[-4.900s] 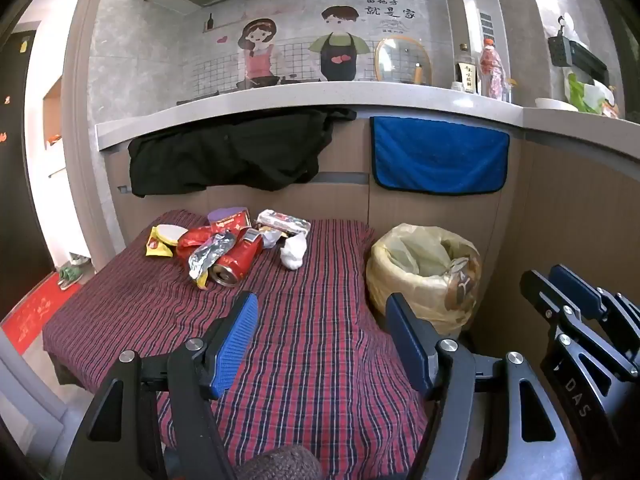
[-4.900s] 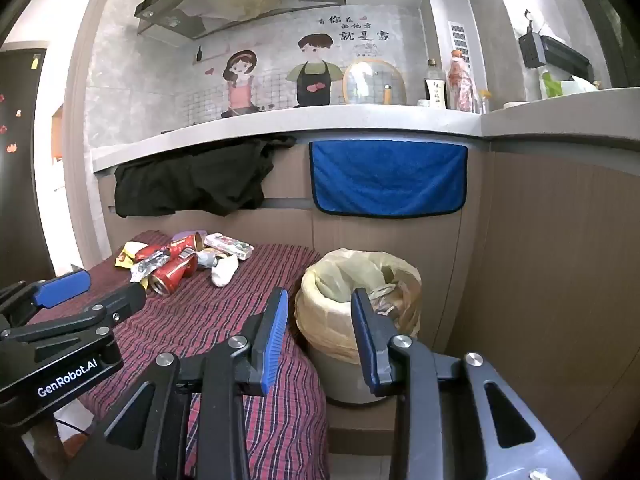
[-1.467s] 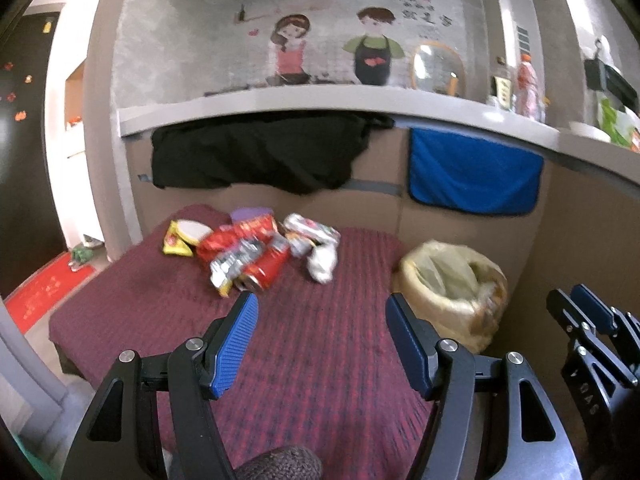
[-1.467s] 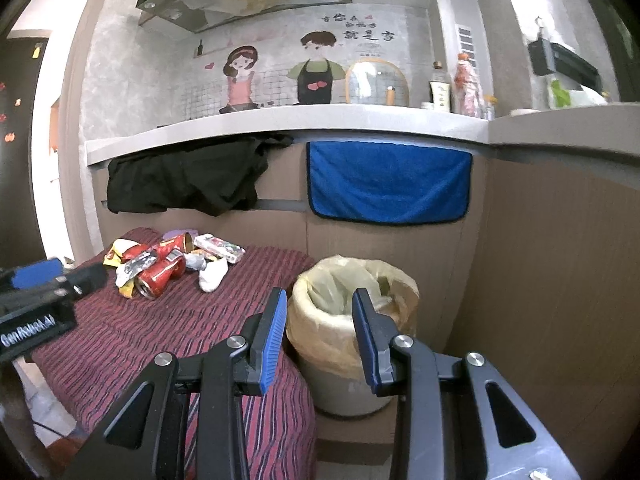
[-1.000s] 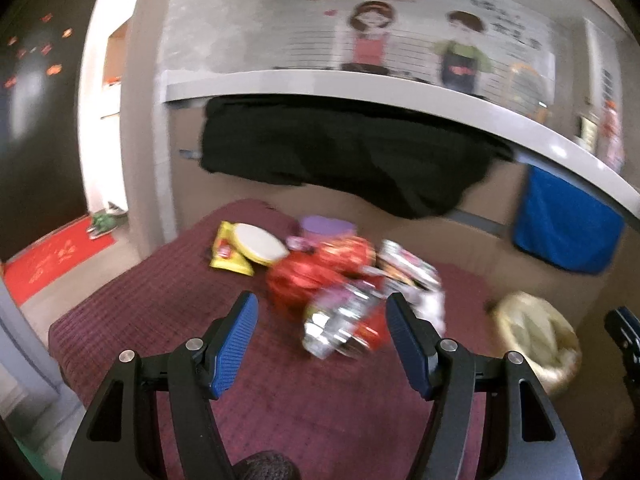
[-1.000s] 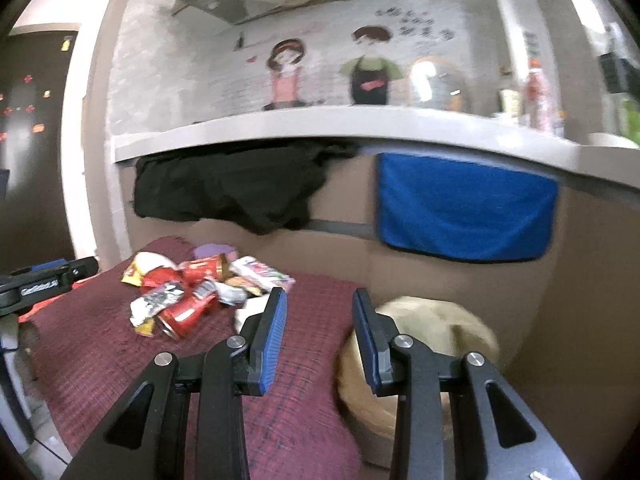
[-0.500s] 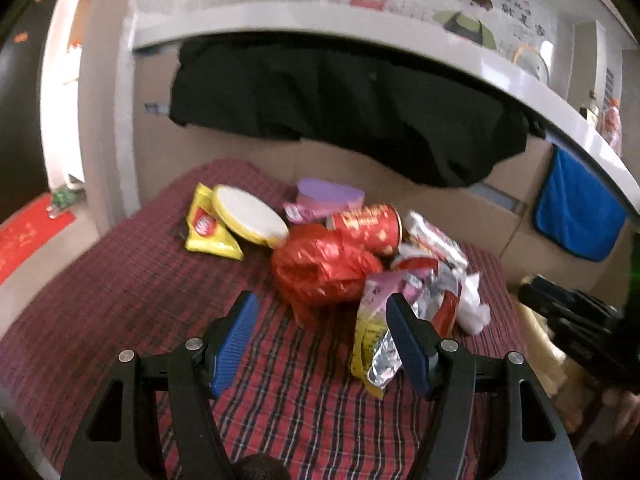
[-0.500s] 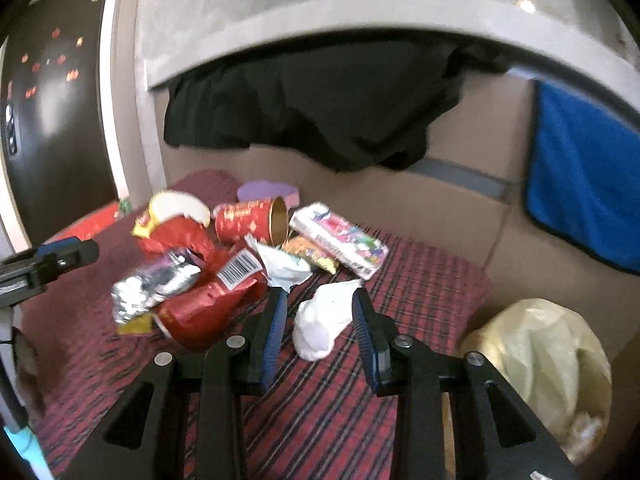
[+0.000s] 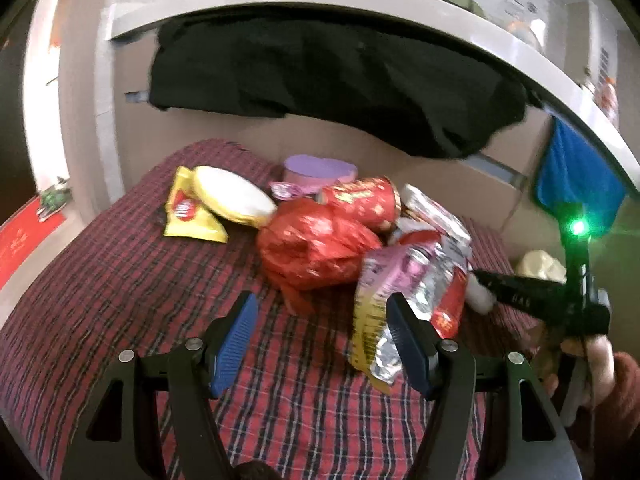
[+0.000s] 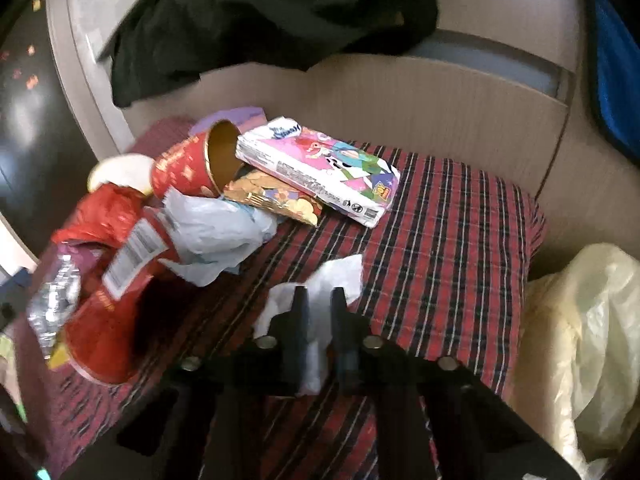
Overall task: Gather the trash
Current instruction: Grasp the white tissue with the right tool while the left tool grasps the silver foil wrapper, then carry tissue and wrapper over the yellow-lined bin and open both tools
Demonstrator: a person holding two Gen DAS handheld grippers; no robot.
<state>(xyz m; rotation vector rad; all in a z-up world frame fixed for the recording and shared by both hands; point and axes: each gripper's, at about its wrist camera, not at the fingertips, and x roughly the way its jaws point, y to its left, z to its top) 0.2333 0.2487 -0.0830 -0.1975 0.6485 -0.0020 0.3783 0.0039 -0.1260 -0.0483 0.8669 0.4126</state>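
Observation:
A heap of trash lies on the red plaid table (image 9: 120, 280): a crumpled red bag (image 9: 316, 244), a red paper cup (image 9: 360, 200) on its side, a silver foil wrapper (image 9: 400, 280) and a yellow packet (image 9: 188, 216). My left gripper (image 9: 320, 332) hangs open just in front of the red bag, with the foil wrapper beside its right finger. My right gripper (image 10: 318, 304) is closing on a white tissue (image 10: 336, 276), which sits pinched between its narrow jaws. From the left wrist view, the right gripper (image 9: 476, 274) reaches into the heap from the right.
A bin lined with a yellowish bag (image 10: 580, 320) stands off the table's right end. A colourful flat pack (image 10: 320, 168) and a pale crumpled bag (image 10: 216, 236) lie behind the tissue. Black cloth (image 9: 340, 80) and a blue towel (image 9: 576, 184) hang on the back wall.
The right gripper has dropped toward the white tissue and its jaws have come together around it. The left gripper has stayed close to where it was, in front of the heap.

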